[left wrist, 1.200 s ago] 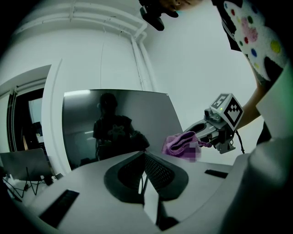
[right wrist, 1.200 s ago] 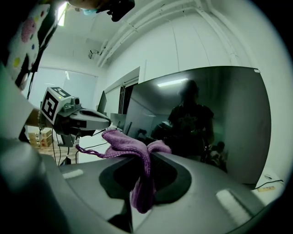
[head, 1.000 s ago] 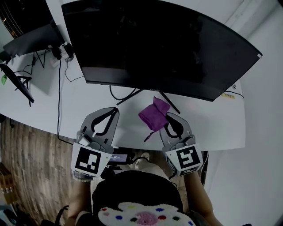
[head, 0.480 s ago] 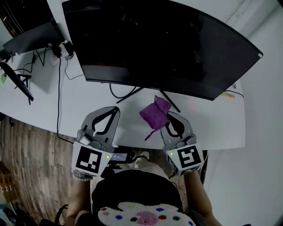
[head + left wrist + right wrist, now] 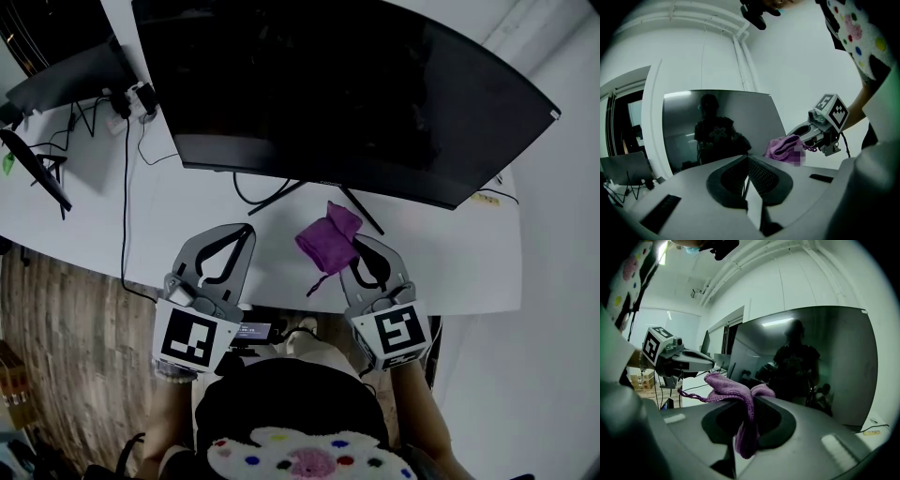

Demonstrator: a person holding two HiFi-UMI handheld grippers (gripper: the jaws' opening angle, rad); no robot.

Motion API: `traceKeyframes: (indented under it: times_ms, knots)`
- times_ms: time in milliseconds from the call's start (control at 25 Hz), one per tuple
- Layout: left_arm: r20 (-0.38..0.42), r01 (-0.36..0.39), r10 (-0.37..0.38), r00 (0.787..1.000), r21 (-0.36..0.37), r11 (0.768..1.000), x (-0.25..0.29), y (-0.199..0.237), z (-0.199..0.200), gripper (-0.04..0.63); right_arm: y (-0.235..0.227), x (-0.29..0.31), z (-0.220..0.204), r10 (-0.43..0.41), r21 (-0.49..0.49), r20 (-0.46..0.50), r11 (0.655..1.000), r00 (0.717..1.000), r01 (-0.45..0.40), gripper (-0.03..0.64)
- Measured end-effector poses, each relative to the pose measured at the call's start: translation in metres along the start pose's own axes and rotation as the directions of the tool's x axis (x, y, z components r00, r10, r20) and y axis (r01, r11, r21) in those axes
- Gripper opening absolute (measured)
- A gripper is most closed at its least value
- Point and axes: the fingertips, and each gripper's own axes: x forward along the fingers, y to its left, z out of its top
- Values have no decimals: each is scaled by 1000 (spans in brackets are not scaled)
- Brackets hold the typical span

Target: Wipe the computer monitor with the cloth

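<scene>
Cloth (image 5: 740, 397) clamped in the right gripper (image 5: 356, 246), bunched, over the desk (image 5: 450, 267) just short of the monitor (image 5: 347, 94). Left gripper (image 5: 242, 234) jaws together, empty. Risks: the loose bunch slips under wiping pressure, or bare jaw tips scratch the screen.

You are standing in what is looking like an office: a long white desk (image 5: 441, 255) is carrying a wide curved monitor (image 5: 347, 103), with a second screen (image 5: 66, 82) sitting at its far left end. Black cables (image 5: 125, 187) are trailing across the desktop from a cluster of plugs (image 5: 137, 101) beside that screen. Wood-pattern flooring (image 5: 56, 356) is showing past the desk's near edge, and plain white walls (image 5: 801, 61) with surface-run pipes (image 5: 742, 61) are enclosing the room.
</scene>
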Motion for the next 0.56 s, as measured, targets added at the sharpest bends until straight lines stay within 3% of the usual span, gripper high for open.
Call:
traceKeyframes:
  times_ms: [560]
  knots:
    - [4,-3,3,1000,-16,1000,1,-1,-1,5,2,2,-3,5,-5,-23,1000,1000,-5,61]
